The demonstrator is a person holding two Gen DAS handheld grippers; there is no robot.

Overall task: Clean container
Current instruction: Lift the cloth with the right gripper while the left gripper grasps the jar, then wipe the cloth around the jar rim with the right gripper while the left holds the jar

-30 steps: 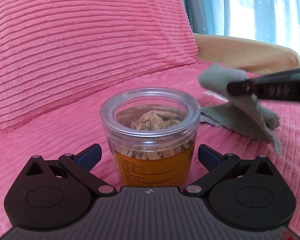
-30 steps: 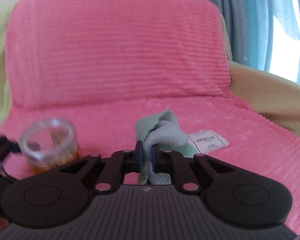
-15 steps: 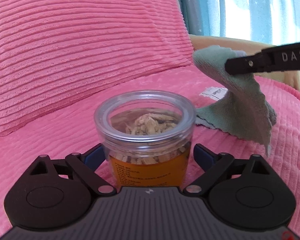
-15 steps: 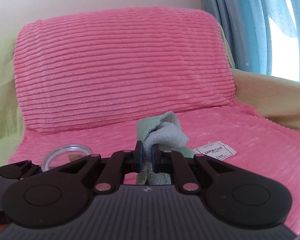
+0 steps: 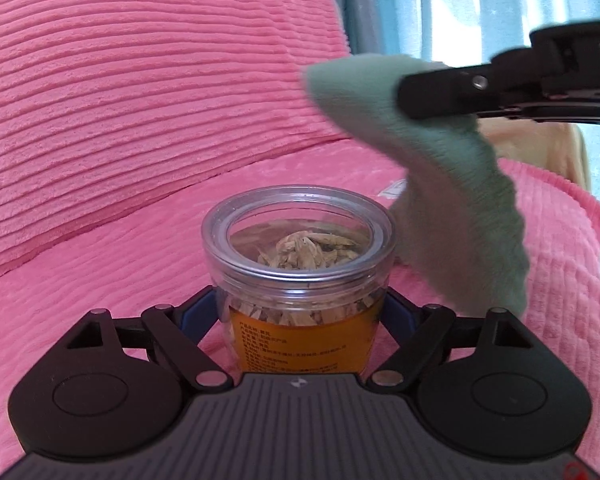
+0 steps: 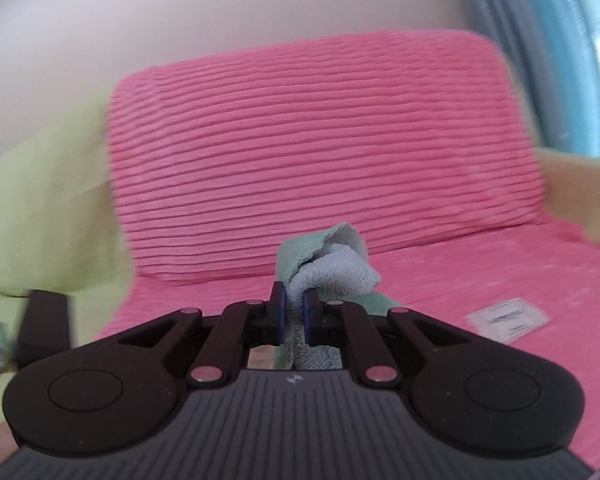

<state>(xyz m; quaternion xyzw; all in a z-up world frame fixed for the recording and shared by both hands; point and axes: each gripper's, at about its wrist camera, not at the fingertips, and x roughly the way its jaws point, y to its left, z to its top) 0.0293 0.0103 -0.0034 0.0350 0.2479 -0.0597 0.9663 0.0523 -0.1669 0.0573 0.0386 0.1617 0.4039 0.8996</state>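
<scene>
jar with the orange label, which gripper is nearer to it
Left. The left gripper grips the jar on both sides; the right gripper, holding the green cloth, is above and right.

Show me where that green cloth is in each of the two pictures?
Left wrist view: the green cloth hangs at upper right, beside the jar, pinched by the right gripper.
Right wrist view: the cloth is at centre, bunched between the closed jaws.
Shared landmark: the pink ribbed cushion.

Label (image 6: pixel 508 319) print blurred; jar (image 5: pixel 299 264) base hidden behind gripper.
</scene>
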